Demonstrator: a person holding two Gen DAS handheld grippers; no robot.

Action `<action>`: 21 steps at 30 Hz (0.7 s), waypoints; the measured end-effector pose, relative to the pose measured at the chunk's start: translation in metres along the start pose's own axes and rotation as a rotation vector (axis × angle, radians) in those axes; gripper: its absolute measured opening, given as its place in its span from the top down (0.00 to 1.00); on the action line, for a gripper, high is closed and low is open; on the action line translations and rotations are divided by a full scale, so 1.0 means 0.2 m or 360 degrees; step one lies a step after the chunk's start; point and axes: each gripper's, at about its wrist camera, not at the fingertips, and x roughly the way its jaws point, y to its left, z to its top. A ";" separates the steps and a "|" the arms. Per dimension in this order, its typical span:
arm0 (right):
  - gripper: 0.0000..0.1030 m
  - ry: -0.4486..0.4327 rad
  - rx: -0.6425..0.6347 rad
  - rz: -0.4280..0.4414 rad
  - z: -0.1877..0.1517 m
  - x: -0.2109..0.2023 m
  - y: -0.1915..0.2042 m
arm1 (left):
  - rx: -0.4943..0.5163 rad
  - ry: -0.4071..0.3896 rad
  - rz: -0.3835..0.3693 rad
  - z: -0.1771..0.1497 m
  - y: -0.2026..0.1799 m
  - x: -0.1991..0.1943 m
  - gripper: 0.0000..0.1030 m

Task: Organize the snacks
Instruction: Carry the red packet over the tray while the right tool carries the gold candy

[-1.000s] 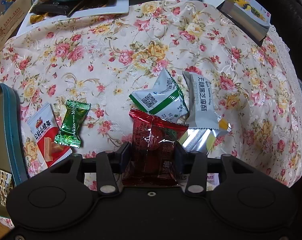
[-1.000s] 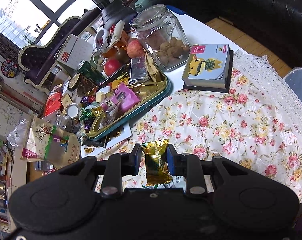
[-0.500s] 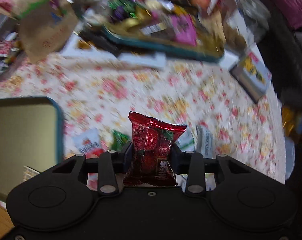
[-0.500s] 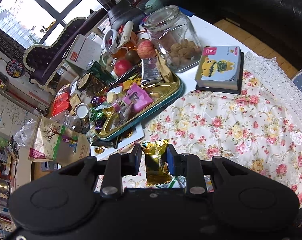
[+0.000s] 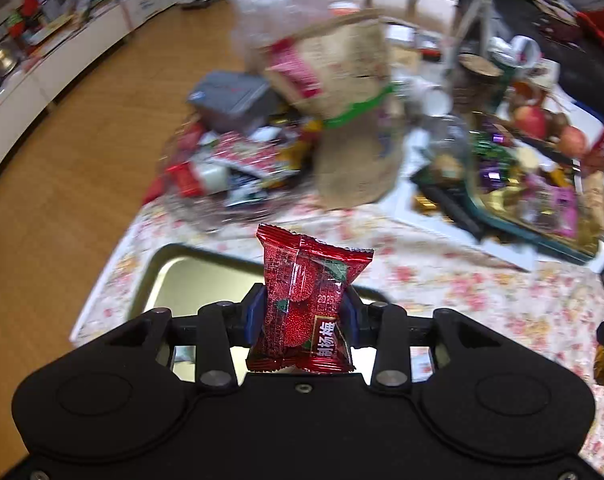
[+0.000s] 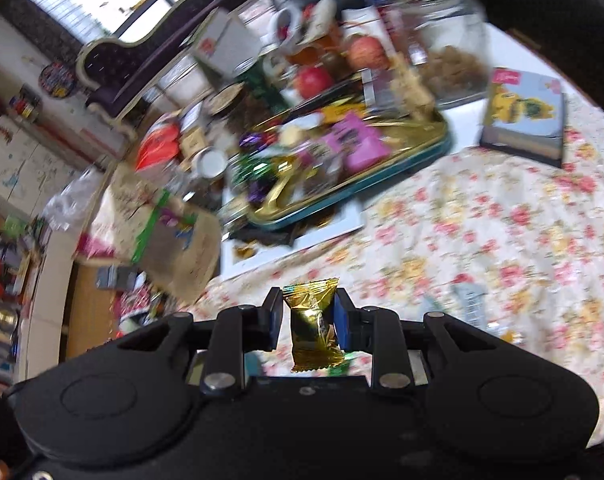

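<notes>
My left gripper (image 5: 302,314) is shut on a red snack packet (image 5: 305,304) with strawberry-like fruit printed on it, held upright above the near end of an empty gold tin tray (image 5: 190,280) on the floral tablecloth. My right gripper (image 6: 309,316) is shut on a small gold foil snack packet (image 6: 311,324), held above the floral cloth (image 6: 481,232). A teal-rimmed gold tray full of sweets (image 6: 341,160) lies further back; it also shows in the left wrist view (image 5: 533,208).
A brown paper bag with a green band (image 5: 353,120) stands behind the empty tray, also seen in the right wrist view (image 6: 170,236). A glass jar of nuts (image 6: 441,40), apples (image 6: 313,80) and a picture book (image 6: 521,112) sit at the back. Loose packets (image 6: 469,304) lie on the cloth.
My left gripper has swung left and tilted up with the red packet, from over the loose snacks to over the empty gold tray. My right gripper has shifted left with the gold packet.
</notes>
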 end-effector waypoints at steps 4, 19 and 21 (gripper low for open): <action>0.72 0.0029 -0.0107 0.0096 -0.09 0.07 0.18 | -0.0061 0.0095 0.0051 -0.02 0.18 0.07 0.54; 0.72 0.0245 -0.0573 0.0244 -0.46 0.33 0.61 | -0.0132 0.0257 -0.0056 -0.11 0.49 0.18 0.54; 0.72 0.0258 -0.0616 0.0228 -0.50 0.35 0.62 | -0.0144 0.0244 -0.0097 -0.10 0.52 0.17 0.54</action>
